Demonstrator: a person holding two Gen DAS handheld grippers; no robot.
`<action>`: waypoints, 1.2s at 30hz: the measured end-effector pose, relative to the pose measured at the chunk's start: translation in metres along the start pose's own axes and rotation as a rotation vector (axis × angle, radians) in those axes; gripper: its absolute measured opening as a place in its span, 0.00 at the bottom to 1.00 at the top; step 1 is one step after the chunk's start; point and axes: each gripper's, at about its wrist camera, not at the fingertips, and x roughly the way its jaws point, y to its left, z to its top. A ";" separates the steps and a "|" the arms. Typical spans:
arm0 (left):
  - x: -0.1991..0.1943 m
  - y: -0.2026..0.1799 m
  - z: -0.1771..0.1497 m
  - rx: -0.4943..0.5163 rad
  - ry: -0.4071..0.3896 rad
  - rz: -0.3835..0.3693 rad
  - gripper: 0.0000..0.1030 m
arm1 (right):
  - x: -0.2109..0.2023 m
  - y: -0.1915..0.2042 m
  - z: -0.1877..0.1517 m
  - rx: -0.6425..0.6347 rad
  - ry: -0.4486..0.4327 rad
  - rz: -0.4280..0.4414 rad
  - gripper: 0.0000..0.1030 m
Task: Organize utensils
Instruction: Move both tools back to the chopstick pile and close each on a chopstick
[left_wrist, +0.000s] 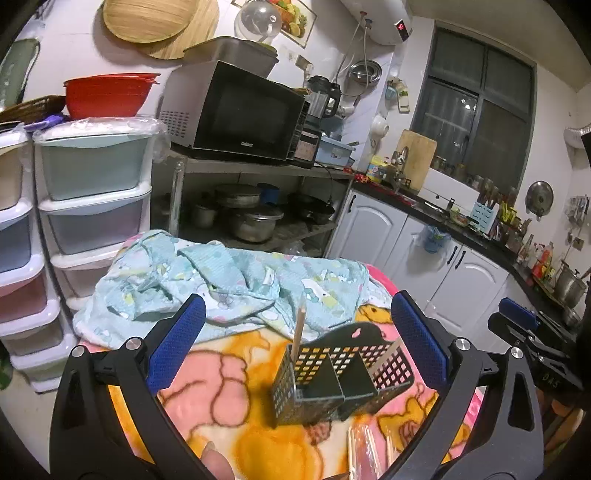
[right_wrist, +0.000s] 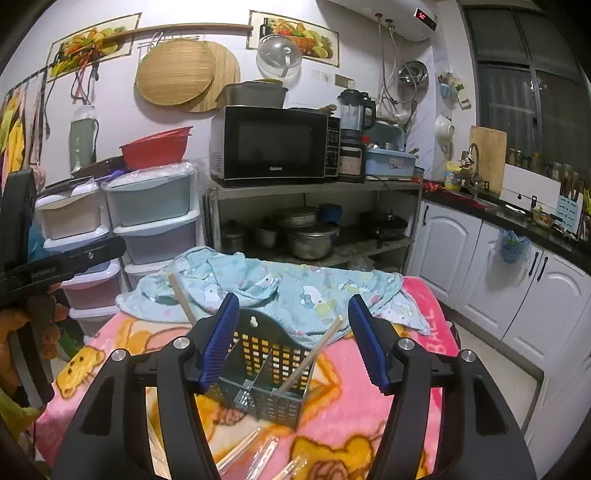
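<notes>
Only the right wrist view shows a second chopstick leaning in the black perforated utensil basket, while both the left gripper and the right gripper stand open and empty.

microwave on metal shelf | red basin atop drawers | blue cloth

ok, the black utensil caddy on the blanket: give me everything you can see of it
The caddy is a black perforated basket, metal or plastic by its look, with square holes, solid dividers forming compartments, and a raised arched back with a hanging hole. It stands upright on the pink and orange cartoon blanket, in front of a crumpled blue cloth. Two wooden chopsticks lean in it, one at each end. More chopsticks lie on the blanket in front. Neither gripper touches it.
</notes>
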 end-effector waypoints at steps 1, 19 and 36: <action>-0.003 0.001 -0.002 -0.001 0.002 -0.002 0.90 | -0.002 0.001 -0.001 -0.002 -0.002 -0.002 0.58; -0.033 0.021 -0.039 -0.062 0.037 0.012 0.90 | -0.018 0.021 -0.032 -0.005 0.037 0.026 0.59; -0.049 0.051 -0.081 -0.115 0.113 0.059 0.90 | -0.011 0.050 -0.069 -0.027 0.130 0.085 0.59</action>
